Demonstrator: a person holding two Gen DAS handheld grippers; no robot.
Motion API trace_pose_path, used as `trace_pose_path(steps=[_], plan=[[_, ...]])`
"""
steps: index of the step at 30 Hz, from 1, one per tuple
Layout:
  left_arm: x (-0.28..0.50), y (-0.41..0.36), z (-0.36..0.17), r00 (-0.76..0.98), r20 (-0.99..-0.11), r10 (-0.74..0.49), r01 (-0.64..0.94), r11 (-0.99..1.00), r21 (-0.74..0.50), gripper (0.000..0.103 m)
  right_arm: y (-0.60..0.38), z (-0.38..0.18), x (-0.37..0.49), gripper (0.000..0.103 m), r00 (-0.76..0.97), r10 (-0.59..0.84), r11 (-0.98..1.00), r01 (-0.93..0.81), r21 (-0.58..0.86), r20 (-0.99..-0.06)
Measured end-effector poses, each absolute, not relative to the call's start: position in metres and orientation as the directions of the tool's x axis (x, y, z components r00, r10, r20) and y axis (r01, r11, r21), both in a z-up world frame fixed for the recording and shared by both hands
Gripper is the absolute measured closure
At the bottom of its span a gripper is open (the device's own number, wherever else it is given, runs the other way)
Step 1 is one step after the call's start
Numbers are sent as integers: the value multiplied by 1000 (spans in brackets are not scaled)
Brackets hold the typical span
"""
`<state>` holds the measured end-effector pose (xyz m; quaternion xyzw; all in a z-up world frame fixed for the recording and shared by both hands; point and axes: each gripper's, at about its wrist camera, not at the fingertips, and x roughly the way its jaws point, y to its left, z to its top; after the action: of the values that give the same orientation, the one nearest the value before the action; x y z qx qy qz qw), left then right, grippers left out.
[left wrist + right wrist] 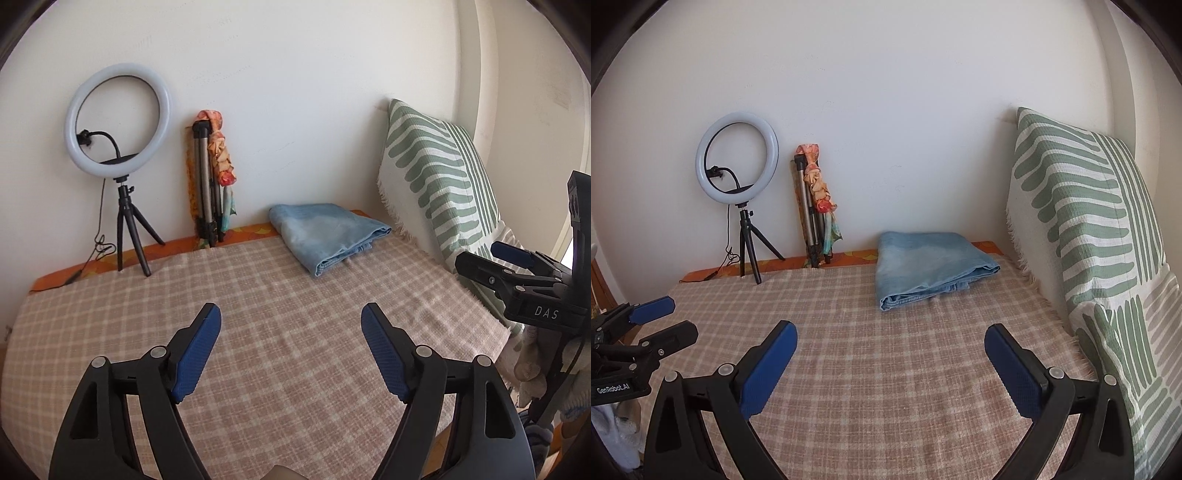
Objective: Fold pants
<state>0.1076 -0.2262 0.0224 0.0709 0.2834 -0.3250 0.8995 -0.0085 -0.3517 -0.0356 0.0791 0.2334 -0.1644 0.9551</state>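
Blue-padded black left gripper (291, 323) and matching right gripper (890, 341) both hover with jaws spread wide and empty above the pink-and-cream checked bedspread (280, 310). Folded light-blue denim pants (327, 234) lie well ahead by the white wall, near the green-striped pillow (436, 173).

On the bed (886, 369), under 1 checked pink blanket (277, 314), lies 1 pair of folded blue pants (931, 266) at the far side. Far left stand 1 ring light (737, 162) on 1 small tripod (750, 243) and 1 folded tripod (809, 221) draped with 1 patterned cloth (822, 192). On the right sits 1 green-striped cushion (1089, 221). 2 grippers show: left gripper (291, 321), right gripper (890, 339).
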Motion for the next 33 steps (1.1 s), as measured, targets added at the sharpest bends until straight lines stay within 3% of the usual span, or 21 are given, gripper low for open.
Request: trace_pose_path(steps=[15,33], plan=[[126,-206,-16,642,-592,-487,571,819,-54,25,-342,-85,21,0,825,-288,936,350,40,-487],[133,-203,-31,630,-626,-459,560,827,-43,22,-343,-96,30,0,818,-299,934,355,23,-492]])
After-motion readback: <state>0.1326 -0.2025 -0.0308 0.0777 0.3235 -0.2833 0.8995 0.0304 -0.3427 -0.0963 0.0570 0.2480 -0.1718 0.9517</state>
